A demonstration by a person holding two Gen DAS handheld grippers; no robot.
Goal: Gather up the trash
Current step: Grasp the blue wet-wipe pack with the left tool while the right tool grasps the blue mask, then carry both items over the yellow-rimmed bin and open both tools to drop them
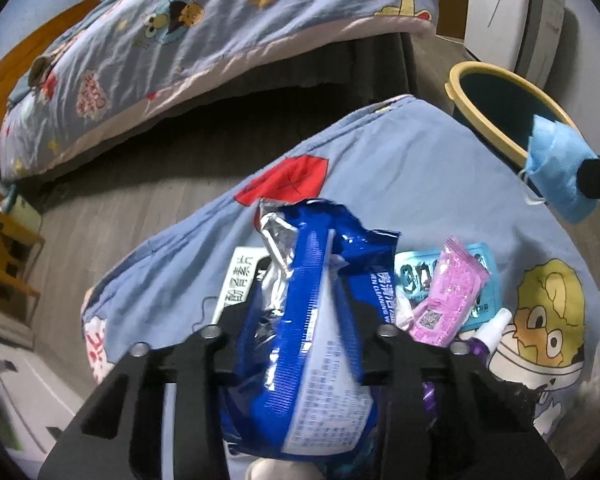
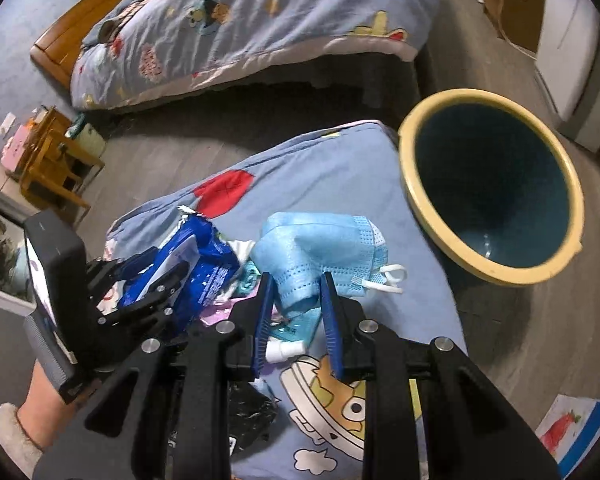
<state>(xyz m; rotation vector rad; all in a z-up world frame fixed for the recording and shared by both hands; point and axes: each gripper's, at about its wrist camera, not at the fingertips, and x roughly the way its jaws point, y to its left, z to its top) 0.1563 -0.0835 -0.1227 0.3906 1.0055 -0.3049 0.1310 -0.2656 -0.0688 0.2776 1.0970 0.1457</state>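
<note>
Several pieces of trash lie on a blue cartoon-print bedsheet [image 1: 400, 176]. My left gripper [image 1: 312, 300] is shut on a crumpled blue wipes packet [image 1: 320, 320], which stands up between its fingers; the right wrist view shows the same packet [image 2: 204, 260] in the left gripper [image 2: 168, 276]. My right gripper [image 2: 296, 280] is shut on a light blue face mask [image 2: 320, 240], held above the sheet to the left of a yellow-rimmed dark bin [image 2: 496, 270]. In the left wrist view the mask [image 1: 556, 168] hangs in front of the bin [image 1: 484, 66].
A pink sachet [image 1: 448, 292], a teal sachet [image 1: 480, 264], a small white-capped bottle [image 1: 492, 328] and a black wrapper [image 2: 248, 412] lie on the sheet. A second bed [image 2: 240, 28] stands across the wooden floor, a wooden nightstand [image 2: 52, 156] at the left. A person's hand [image 2: 40, 400] holds the left gripper.
</note>
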